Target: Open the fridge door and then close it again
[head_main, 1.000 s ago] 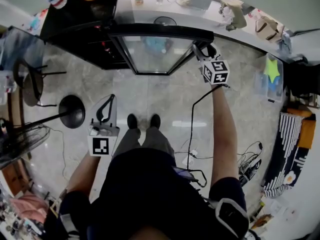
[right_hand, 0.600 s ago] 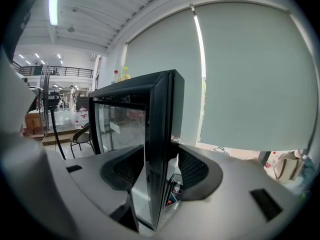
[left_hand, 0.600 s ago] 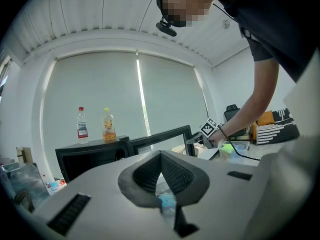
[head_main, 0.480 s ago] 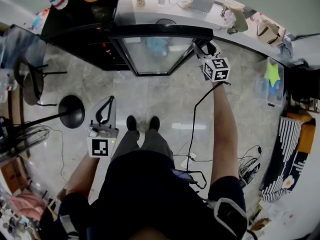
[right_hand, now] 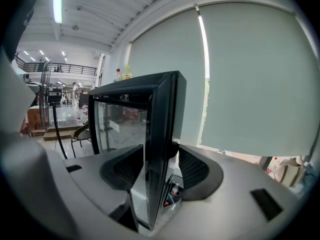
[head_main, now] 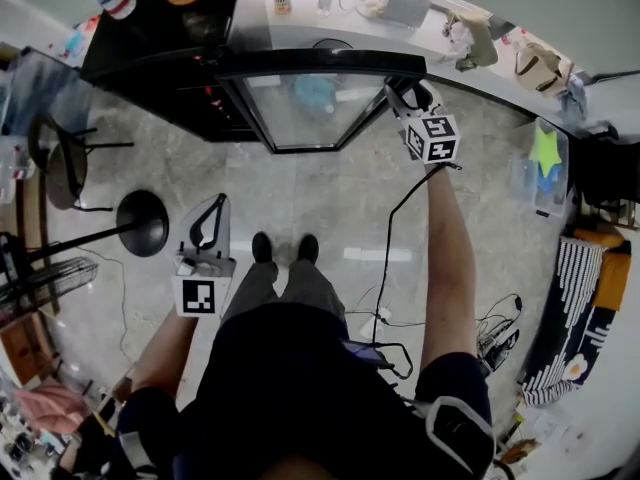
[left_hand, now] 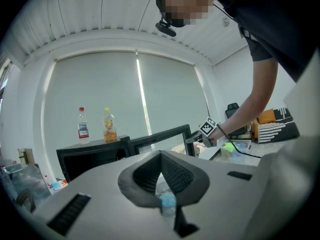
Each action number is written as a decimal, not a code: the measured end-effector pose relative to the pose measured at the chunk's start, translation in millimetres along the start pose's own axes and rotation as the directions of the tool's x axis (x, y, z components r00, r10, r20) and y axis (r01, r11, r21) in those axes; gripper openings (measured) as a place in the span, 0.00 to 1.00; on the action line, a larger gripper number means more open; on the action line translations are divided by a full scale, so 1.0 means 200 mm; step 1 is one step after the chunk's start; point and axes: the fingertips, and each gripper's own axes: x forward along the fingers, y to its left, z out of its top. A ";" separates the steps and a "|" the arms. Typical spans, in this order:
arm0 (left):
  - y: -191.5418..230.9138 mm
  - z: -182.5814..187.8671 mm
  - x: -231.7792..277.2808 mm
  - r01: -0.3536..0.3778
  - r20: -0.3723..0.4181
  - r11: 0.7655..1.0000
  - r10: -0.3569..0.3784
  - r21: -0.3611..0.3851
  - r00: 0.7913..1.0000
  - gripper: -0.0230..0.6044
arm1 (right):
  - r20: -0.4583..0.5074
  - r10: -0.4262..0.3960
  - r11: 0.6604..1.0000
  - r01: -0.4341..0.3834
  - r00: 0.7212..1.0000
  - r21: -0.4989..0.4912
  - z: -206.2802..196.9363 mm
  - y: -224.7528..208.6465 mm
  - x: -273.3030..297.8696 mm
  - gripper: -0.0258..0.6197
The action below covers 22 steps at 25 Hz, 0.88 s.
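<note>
Found fridge door (head_main: 310, 108) swung well out from the fridge (head_main: 150, 48), glass panel angled over the floor (head_main: 330, 198). Held at its free edge by the right tool (head_main: 402, 96), pads apparently clenched either side of the dark frame. Judged: opening done or nearly so; closing not yet begun, door to be pushed back flush. Left tool (head_main: 210, 218) clenched on nothing, held low and back, well apart from the door. From the head view: the swing angle and both tools together, but no sight of the grip itself. From the right gripper view: the door's edge standing upright between the pads, glass to one side, plus small items (right_hand: 172, 190) low inside the fridge. From the left gripper view: jaws together and empty, two bottles (left_hand: 83, 124) upright on top of the fridge, right tool seen sidelong at the door edge.
</note>
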 end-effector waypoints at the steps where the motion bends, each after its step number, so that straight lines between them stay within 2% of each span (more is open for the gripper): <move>1: 0.00 -0.01 0.00 -0.001 -0.007 1.000 0.001 -0.003 1.000 0.07 | 0.000 -0.002 1.000 0.002 1.000 -0.005 0.00 0.00 0.00 0.41; 9: -0.01 0.01 0.01 0.006 -0.001 1.000 -0.006 0.015 1.000 0.07 | 0.006 -0.037 0.999 0.037 0.999 -0.021 -0.02 0.00 -0.04 0.37; 14: -0.01 0.00 0.01 0.009 -0.011 1.000 -0.009 0.014 1.000 0.07 | 0.032 -0.094 0.996 0.094 0.995 -0.005 0.00 -0.01 -0.14 0.36; 18: 0.00 0.01 0.02 0.014 0.006 1.000 -0.014 0.015 1.000 0.07 | 0.068 -0.131 0.991 0.132 0.989 -0.007 0.05 0.04 -0.26 0.27; 21: 0.00 0.03 0.03 0.020 0.028 1.000 -0.020 0.015 0.999 0.07 | 0.094 -0.138 0.990 0.138 0.986 0.000 0.07 0.10 -0.35 0.25; 22: 0.00 0.03 0.03 0.023 0.029 1.000 -0.023 0.018 0.999 0.07 | 0.099 -0.138 0.990 0.138 0.986 0.000 0.07 0.12 -0.37 0.20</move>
